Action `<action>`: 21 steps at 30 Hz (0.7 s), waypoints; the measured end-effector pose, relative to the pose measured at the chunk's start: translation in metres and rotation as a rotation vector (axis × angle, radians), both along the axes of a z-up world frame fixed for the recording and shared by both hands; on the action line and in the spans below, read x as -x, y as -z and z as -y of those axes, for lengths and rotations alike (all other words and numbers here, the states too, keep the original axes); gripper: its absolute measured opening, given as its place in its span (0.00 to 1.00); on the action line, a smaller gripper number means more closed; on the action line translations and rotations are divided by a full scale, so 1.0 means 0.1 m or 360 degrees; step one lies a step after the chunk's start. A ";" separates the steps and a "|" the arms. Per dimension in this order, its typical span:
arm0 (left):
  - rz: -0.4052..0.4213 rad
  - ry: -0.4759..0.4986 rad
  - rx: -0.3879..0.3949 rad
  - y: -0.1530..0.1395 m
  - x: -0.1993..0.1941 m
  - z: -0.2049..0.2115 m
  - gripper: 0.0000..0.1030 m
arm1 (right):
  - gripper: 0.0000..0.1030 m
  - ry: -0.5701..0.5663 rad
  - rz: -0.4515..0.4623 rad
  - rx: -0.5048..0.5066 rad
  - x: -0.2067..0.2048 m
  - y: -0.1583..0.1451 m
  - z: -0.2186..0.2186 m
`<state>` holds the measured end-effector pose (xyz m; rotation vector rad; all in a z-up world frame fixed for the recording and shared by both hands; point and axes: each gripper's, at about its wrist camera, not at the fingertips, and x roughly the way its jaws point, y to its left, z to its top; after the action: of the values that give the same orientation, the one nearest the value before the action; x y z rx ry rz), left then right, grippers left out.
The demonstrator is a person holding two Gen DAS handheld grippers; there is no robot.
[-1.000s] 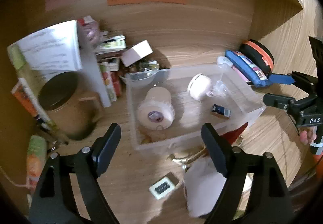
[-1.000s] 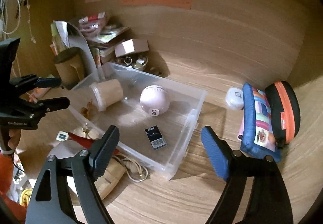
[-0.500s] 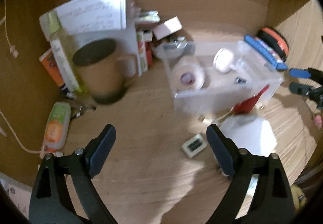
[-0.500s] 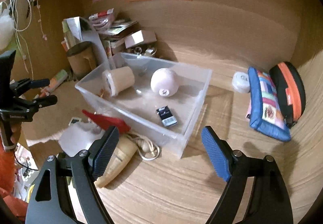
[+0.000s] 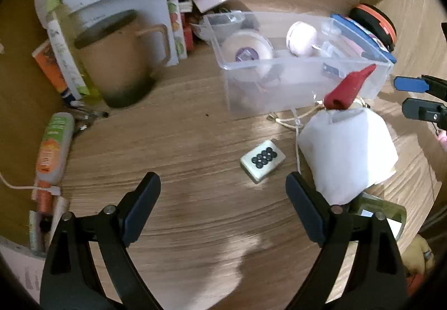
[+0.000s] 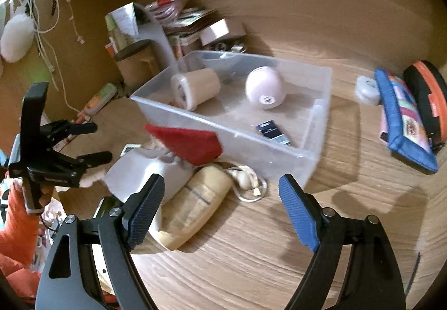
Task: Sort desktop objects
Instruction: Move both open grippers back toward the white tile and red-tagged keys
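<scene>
A clear plastic bin (image 5: 223,66) (image 6: 223,125) holds a cream roll (image 6: 195,86), a pink ball (image 6: 265,86) and a small dark box (image 6: 272,132). In front of it lie a mahjong tile (image 5: 262,160), a white pouch (image 5: 346,153) with a red cap (image 5: 349,86), a cream bottle (image 6: 195,209) and a coiled cable (image 6: 248,181). My left gripper (image 5: 222,189) hangs open above bare desk just short of the tile, holding nothing. Nothing is held in my right gripper (image 6: 222,189) either; it stands open over the bottle's end and the bin's near corner.
A brown mug (image 5: 120,58), a paper stand and books crowd the back left. An orange-green tube (image 5: 53,148) lies at the left edge. A blue pencil case (image 6: 405,120), a black-orange case (image 6: 427,97) and a white disc (image 6: 367,86) sit right of the bin.
Both grippers have sunk toward the desk. The left view has swung off the bin onto the desk before it, and its jaws stand a little wider. The right gripper has drawn back from the bin.
</scene>
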<state>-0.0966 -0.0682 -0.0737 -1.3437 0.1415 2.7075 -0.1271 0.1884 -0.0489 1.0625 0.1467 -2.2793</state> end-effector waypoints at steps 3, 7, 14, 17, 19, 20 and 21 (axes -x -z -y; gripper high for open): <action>0.0015 0.0026 -0.0012 0.07 0.04 -0.03 0.89 | 0.79 -0.0026 0.0006 0.0003 0.00 0.05 0.10; 0.0004 0.0050 -0.0007 0.09 0.08 -0.07 0.79 | 0.79 -0.0045 0.0006 -0.0010 0.04 0.10 0.22; -0.0005 0.0061 -0.0028 0.10 0.15 -0.06 0.71 | 0.78 -0.0086 0.0080 0.0034 0.22 0.20 0.38; -0.0003 0.0089 -0.0029 0.12 0.18 -0.07 0.71 | 0.79 -0.0070 0.0141 0.0075 0.32 0.26 0.41; -0.0017 0.0095 0.0002 0.13 0.19 -0.10 0.71 | 0.78 -0.0049 0.0168 0.0105 0.37 0.28 0.43; -0.0026 0.0096 0.0016 0.14 0.20 -0.10 0.71 | 0.78 -0.0041 0.0177 0.0114 0.39 0.29 0.44; -0.0028 0.0099 0.0017 0.14 0.21 -0.10 0.71 | 0.78 -0.0040 0.0199 0.0132 0.42 0.31 0.45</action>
<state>-0.1180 -0.0582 -0.0878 -1.2965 0.1960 2.6713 -0.1689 0.1434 -0.0796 1.1495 0.0142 -2.1697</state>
